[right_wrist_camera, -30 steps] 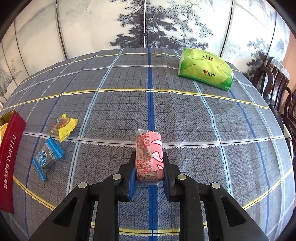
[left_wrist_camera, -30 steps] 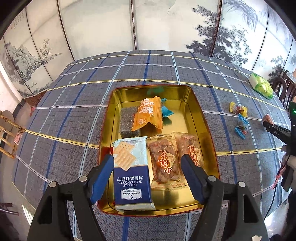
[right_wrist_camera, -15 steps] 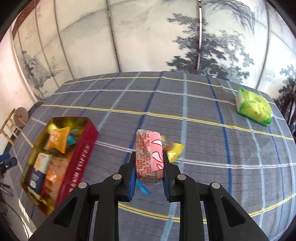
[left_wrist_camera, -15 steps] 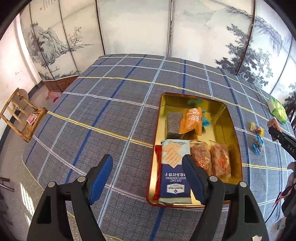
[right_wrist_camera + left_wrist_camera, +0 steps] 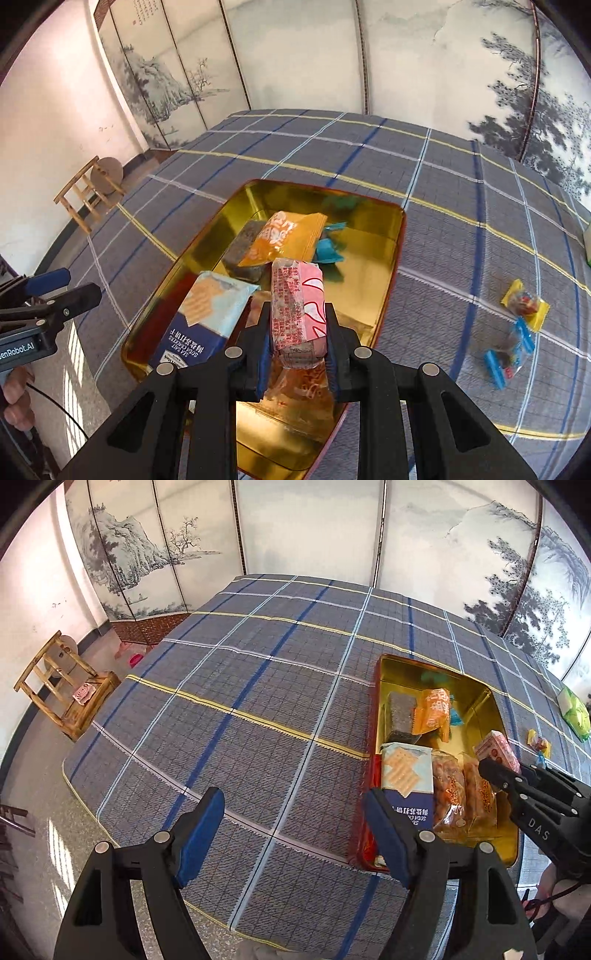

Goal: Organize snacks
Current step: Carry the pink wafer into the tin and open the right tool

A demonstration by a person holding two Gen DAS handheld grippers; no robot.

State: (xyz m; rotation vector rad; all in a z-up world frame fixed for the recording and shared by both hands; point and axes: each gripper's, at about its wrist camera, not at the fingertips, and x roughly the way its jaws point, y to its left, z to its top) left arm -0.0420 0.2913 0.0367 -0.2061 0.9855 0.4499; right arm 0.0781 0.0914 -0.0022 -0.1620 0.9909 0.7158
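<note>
Plaid tablecloth (image 5: 443,192) fills the view, and on it the gold tin (image 5: 391,236) holds crackers (image 5: 207,317) and an orange packet (image 5: 284,236). Above the tin, the right gripper (image 5: 297,328) pinches a pink wrapped snack (image 5: 295,310), crinkly, with red print. The left gripper (image 5: 291,834) is spread wide over bare cloth, holding nothing.

In the left wrist view, the left and middle of the grey plaid tablecloth (image 5: 258,709) lie bare and passable. In the right wrist view, the near half of the gold rectangular tin (image 5: 391,266) is crowded with a blue-and-white cracker packet (image 5: 207,317) and orange wrapped snacks (image 5: 284,236); bare gold floor shows at centre right. Two small wrapped candies (image 5: 517,325) dot the cloth at right.
</note>
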